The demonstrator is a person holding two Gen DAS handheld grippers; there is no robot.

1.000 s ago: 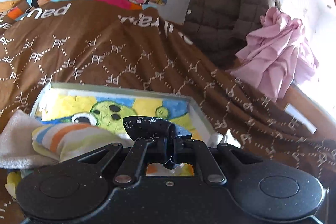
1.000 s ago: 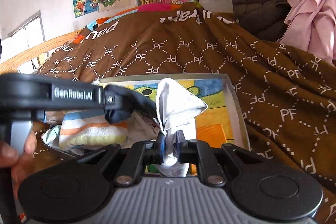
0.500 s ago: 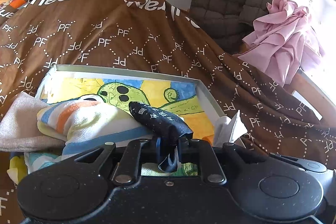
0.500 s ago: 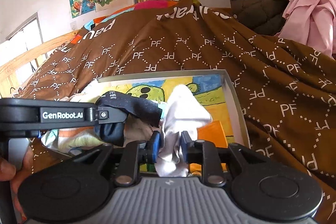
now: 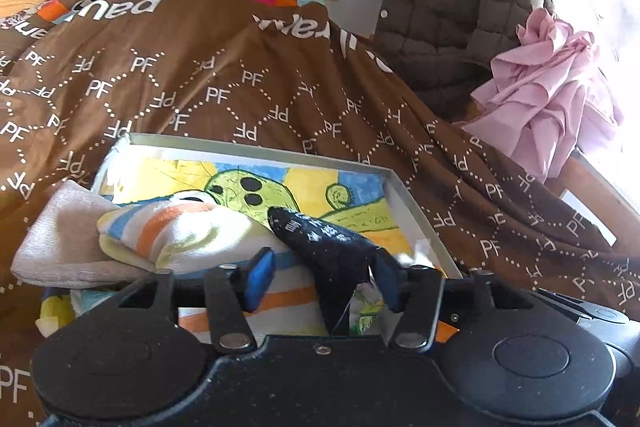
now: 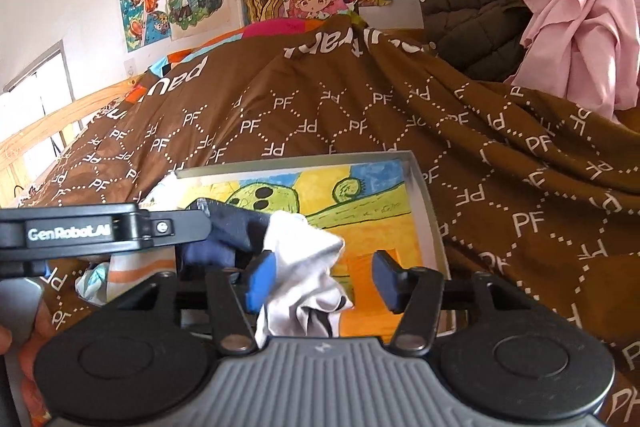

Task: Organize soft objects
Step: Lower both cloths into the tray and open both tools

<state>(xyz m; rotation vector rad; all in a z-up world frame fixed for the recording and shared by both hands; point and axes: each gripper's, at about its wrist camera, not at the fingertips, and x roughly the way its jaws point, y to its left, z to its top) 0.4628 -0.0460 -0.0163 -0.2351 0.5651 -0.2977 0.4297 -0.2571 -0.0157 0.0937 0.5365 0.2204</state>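
Both tongs stand apart over the tray [image 6: 426, 195] on the bed; the left tongs [image 5: 320, 275] frame a dark sock [image 5: 320, 247], the right tongs [image 6: 320, 281] a white sock [image 6: 300, 267], seemingly let go for stowing.

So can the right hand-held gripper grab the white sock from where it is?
Probably yes. The right hand-held gripper is open, and the white sock already sits between its blue pads, against the left one, with nothing in between.
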